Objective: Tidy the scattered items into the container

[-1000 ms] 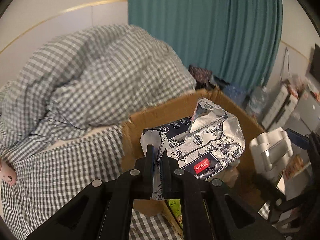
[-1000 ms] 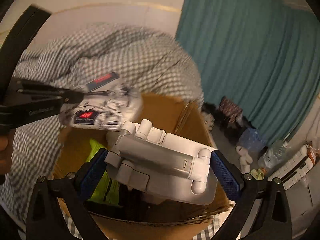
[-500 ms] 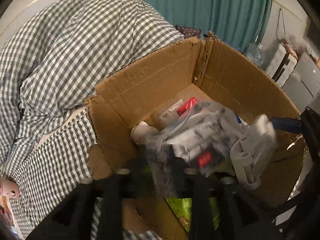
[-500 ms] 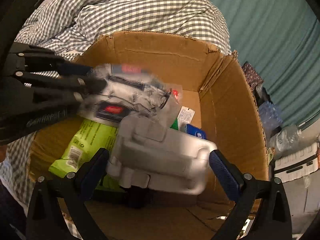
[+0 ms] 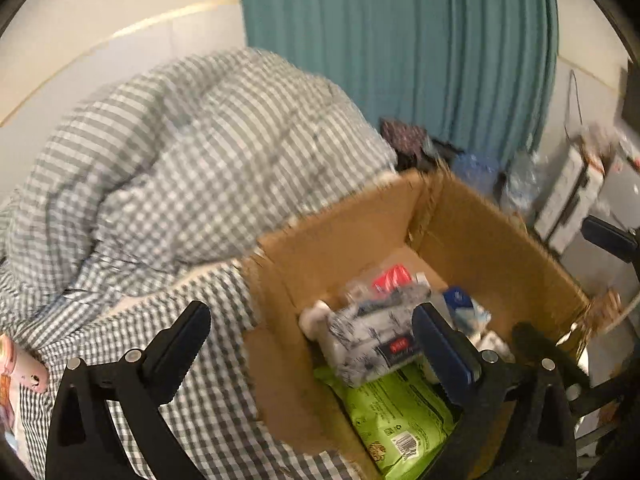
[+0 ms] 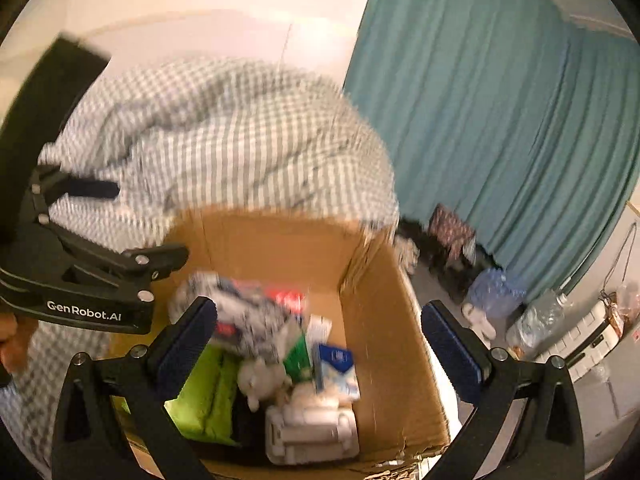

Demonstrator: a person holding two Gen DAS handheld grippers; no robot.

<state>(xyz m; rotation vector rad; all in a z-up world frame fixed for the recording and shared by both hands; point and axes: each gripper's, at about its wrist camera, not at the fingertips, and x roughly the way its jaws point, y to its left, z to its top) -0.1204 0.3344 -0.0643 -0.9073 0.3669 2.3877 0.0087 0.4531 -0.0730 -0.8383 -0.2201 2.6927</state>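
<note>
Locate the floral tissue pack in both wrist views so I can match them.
Left wrist: floral tissue pack at lower centre-right, inside the cardboard box, on the green packet.
Right wrist: floral tissue pack at centre-left, inside the box.
Shared landmark: teal curtain, top right in both.

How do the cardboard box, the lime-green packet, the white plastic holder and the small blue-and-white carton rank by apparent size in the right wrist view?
1. cardboard box, clearly the largest.
2. lime-green packet, though partly hidden.
3. white plastic holder.
4. blue-and-white carton.
The holder lies nearer the camera, so its lead over the carton is unsure.
</note>
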